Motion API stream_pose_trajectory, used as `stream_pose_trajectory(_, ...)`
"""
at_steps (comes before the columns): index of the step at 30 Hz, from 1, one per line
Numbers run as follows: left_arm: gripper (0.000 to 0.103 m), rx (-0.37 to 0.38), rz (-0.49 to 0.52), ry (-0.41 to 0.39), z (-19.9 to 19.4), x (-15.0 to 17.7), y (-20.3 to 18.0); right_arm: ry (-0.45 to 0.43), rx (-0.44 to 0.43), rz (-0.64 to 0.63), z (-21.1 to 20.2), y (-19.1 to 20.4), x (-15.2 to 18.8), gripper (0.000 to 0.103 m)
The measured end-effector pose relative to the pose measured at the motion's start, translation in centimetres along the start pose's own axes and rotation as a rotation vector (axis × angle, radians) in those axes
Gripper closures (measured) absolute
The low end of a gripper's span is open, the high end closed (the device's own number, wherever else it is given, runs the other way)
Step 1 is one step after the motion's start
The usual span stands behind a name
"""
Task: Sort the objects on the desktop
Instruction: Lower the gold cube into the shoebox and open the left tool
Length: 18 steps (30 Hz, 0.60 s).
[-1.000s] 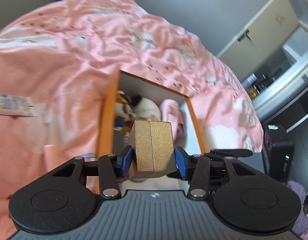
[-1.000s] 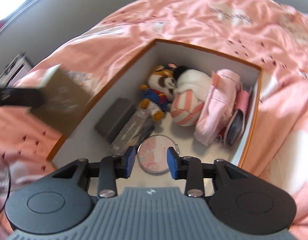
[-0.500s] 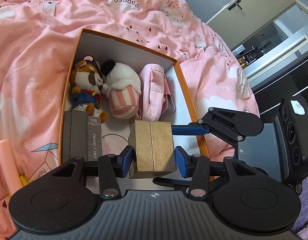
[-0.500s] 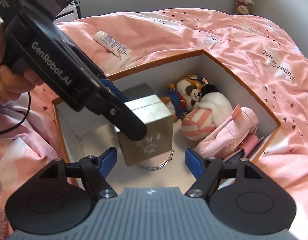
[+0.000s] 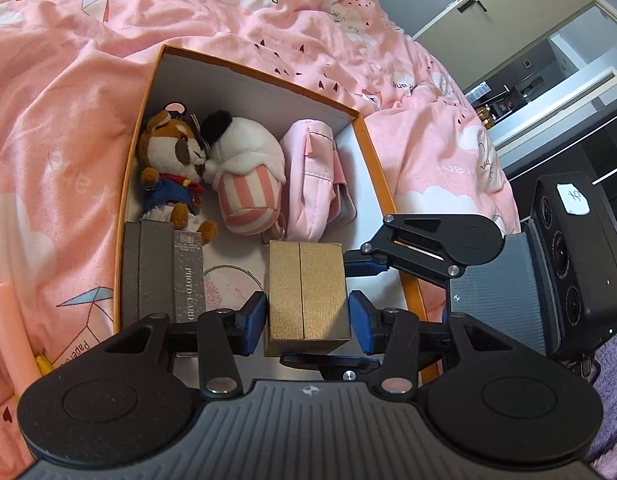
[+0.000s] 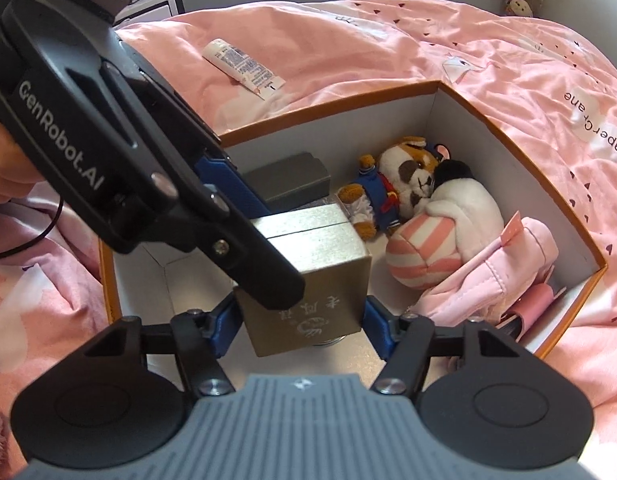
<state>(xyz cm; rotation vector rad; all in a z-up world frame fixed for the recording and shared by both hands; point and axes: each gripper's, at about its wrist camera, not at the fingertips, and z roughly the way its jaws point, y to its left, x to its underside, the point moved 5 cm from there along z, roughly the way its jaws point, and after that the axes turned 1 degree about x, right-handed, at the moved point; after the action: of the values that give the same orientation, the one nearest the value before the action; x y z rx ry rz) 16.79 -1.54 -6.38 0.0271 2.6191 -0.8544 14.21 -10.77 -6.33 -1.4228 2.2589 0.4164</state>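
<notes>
Gold card fills the gap between the left gripper [image 5: 306,316]'s blue pads: they are clamped, about half open, on the two sides of a small gold box [image 5: 306,292], which hangs clear of the floor of the storage box [image 5: 248,92]. The right gripper [image 6: 300,328] comes at the same gold box from the other side; its jaws have just been closing, with the box between them and the pads right at its faces, but I cannot tell whether they press on it. Under the gold box lies a round tin [image 5: 228,288]. Beside that are two grey cases [image 5: 148,272], one lettered PHOTO CARD. Further in lie a plush animal [image 5: 168,168], a striped plush [image 5: 244,176] and a pink pouch [image 5: 312,184]. The orange-rimmed storage box sits on a pink bedspread [image 5: 68,120], where a tube [image 6: 242,68] lies well apart.
</notes>
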Motion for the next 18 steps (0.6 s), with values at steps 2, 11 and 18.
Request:
stream_pose_trajectory(2, 0.052, -0.032, 0.001, -0.014, -0.2, -0.3, 0.3, 0.022, 0.019, -0.019, 0.2, 0.1, 0.0, 0.038)
stream_pose_trajectory(11, 0.052, -0.151, 0.100, -0.088, -2.9, -0.6, 0.5, 0.134, 0.100, -0.086, 1.9, -0.2, 0.2, 0.038)
stream_pose_trajectory(18, 0.052, -0.224, 0.164, -0.133, -5.3, -0.1, 0.9, 0.203, 0.120, -0.205, 3.5, 0.5, -0.4, 0.038)
